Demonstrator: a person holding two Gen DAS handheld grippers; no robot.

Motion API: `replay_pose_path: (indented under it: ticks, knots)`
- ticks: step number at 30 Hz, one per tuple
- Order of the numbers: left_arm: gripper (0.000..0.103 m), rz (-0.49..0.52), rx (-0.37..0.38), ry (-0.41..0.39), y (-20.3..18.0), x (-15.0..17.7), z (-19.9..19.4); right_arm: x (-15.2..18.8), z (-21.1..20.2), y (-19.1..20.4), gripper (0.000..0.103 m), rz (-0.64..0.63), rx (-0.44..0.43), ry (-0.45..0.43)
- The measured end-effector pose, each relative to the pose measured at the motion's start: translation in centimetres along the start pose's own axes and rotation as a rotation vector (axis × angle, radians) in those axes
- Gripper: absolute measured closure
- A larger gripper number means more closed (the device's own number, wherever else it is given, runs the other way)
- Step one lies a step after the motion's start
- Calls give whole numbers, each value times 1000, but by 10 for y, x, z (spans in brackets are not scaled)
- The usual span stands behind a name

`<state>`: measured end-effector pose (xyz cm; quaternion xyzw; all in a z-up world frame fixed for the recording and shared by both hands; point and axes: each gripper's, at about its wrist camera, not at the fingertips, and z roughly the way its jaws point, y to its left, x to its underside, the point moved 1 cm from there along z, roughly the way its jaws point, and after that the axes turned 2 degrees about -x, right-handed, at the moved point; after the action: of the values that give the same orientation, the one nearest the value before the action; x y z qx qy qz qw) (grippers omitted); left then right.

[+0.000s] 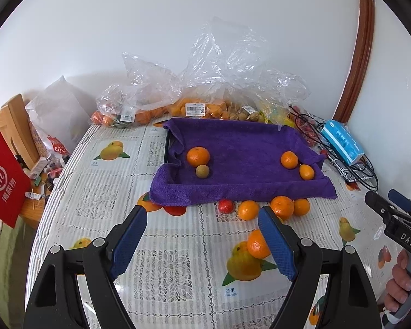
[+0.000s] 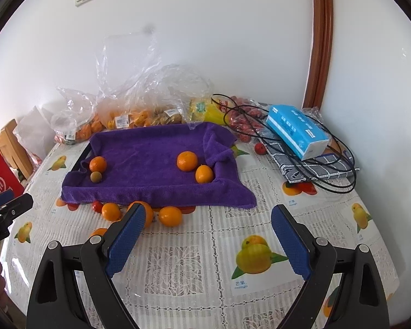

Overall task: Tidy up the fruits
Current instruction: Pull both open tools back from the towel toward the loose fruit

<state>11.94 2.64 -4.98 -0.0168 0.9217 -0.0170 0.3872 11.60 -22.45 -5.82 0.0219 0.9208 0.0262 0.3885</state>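
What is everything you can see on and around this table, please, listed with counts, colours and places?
purple towel: one, lining a tray mid-table.
oranges in tray: three, orange; one left, two right.
small round fruit: one, greenish-brown, beside the left orange.
loose oranges: four, orange, on the tablecloth in front of the towel.
small red fruit: one, at the towel's front edge.
plastic bags of fruit: several, clear, against the wall.
tissue pack: one, blue and white, far right on a checked cloth.
black cable: looped, far right.
red bag: one, left of table.
left gripper: open, empty.
right gripper: open, empty.
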Motion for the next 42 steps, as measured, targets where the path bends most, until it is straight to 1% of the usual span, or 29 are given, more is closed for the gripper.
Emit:
replay_pose_path:
  ticks: [3,6,11,15,18,21,25,36,42]
  knots:
    - [21,-7,-4,6,2,1,4,0,1,3,11,-11,-5,-11]
    - [21,-9,-5,12,5,1,9,0,4,10,11,-48,3,-24]
    - [21,10,-6,27,6,0,18,1,10,19,11,-81,14,-43]
    - [21,11,2,37,8,-1,23,1,17,22,11,-84,1,-30]
    - [22,5,-14,37,10,-1,26,1,22,22,11,-65,-18,-16]
    - [22,-3,-9,56,12,-2,32,1,29,21,11,-46,-48,18]
    - [22,-12,-2,69,14,-2,38,1,38,20,13,-43,-59,51]
    - [22,-14,12,111,15,-2,55,1,53,20,19,-29,-80,82]
    - [22,-15,17,124,15,-1,62,2,60,22,20,-36,-80,92]
